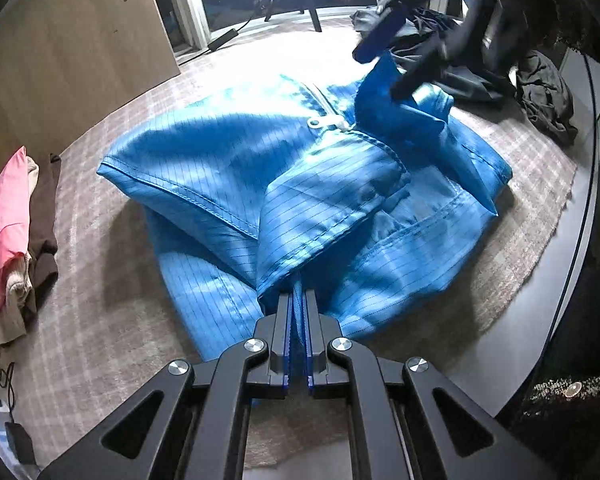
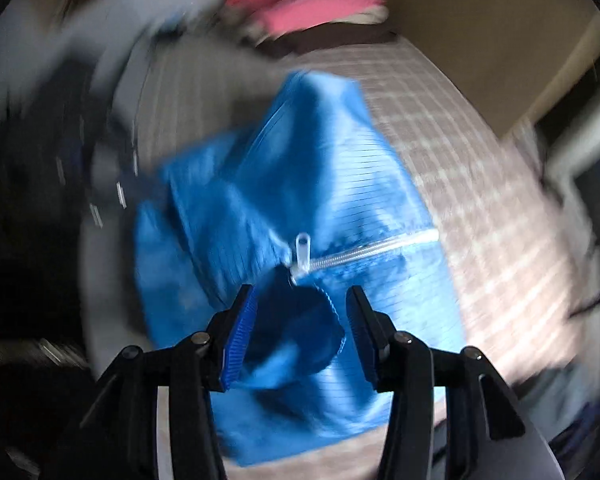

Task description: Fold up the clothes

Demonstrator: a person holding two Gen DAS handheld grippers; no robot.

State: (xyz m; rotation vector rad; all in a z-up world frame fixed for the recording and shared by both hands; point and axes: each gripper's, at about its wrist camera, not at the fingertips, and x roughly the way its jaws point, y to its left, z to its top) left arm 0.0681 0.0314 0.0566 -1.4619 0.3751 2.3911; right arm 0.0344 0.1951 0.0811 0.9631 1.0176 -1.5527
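A blue pinstriped jacket (image 1: 220, 160) with a white zipper (image 1: 328, 122) lies partly folded on a checked grey cloth (image 1: 100, 300). My left gripper (image 1: 298, 296) is shut on a fold of its near edge. At the far side, my right gripper (image 1: 377, 75) hovers with its jaws apart around a raised peak of the blue fabric near the collar. The right wrist view is blurred. It shows the right gripper (image 2: 300, 292) open above the jacket (image 2: 340, 184), just short of the zipper (image 2: 364, 250) pull, with its pads off the cloth.
A stack of folded clothes (image 1: 4, 216) with a pink one on top sits at the left edge, also seen in the right wrist view as folded clothes (image 2: 312, 4). Dark loose garments (image 1: 548, 92) lie at the far right. The dark table edge (image 1: 540, 280) curves along the right.
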